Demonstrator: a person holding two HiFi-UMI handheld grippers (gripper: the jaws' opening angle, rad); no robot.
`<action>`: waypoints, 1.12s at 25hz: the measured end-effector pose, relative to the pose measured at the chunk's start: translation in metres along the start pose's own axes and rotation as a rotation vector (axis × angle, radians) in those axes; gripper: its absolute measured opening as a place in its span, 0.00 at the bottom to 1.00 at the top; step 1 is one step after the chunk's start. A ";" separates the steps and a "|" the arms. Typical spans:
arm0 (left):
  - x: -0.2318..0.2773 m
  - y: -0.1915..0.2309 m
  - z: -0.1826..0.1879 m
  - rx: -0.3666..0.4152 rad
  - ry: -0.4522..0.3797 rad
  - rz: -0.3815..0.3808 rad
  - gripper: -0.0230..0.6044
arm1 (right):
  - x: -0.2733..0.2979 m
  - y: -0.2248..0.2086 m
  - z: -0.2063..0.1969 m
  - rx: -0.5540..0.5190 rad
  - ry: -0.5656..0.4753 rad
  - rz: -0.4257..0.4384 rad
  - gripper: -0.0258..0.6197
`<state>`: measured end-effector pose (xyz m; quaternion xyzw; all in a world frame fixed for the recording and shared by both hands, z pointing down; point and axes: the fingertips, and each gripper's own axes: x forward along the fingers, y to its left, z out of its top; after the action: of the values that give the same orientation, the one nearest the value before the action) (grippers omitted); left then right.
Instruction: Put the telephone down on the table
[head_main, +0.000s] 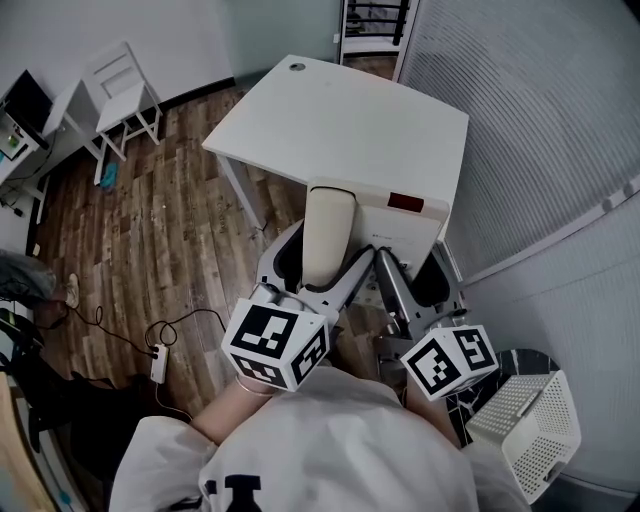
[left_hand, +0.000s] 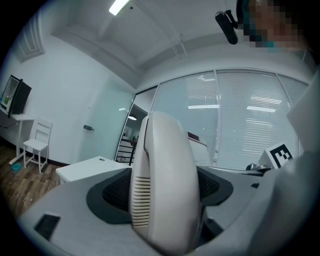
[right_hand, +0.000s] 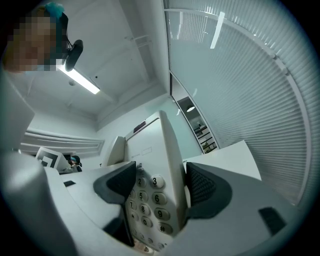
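The white table (head_main: 340, 120) stands on a wood floor (head_main: 170, 250) — at its far left corner a small round spot (head_main: 297, 67), perhaps a cable hole.

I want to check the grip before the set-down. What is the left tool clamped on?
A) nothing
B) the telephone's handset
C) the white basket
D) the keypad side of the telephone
B: in the left gripper view, the left tool has its dark pads pressed against both sides of the cream handset, which stands upright between them.
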<state>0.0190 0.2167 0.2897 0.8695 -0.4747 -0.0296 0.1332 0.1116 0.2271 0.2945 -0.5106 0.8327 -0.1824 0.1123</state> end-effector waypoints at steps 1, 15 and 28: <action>0.002 0.001 0.000 0.002 -0.001 0.000 0.63 | 0.002 -0.002 -0.001 0.001 -0.001 0.000 0.53; 0.080 0.068 0.015 -0.019 0.021 -0.022 0.63 | 0.098 -0.033 0.007 0.001 0.011 -0.035 0.53; 0.155 0.143 0.040 -0.031 0.046 -0.056 0.63 | 0.201 -0.055 0.016 0.004 0.012 -0.082 0.52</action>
<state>-0.0205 0.0059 0.2998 0.8808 -0.4462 -0.0207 0.1569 0.0711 0.0225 0.3024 -0.5430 0.8113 -0.1917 0.1006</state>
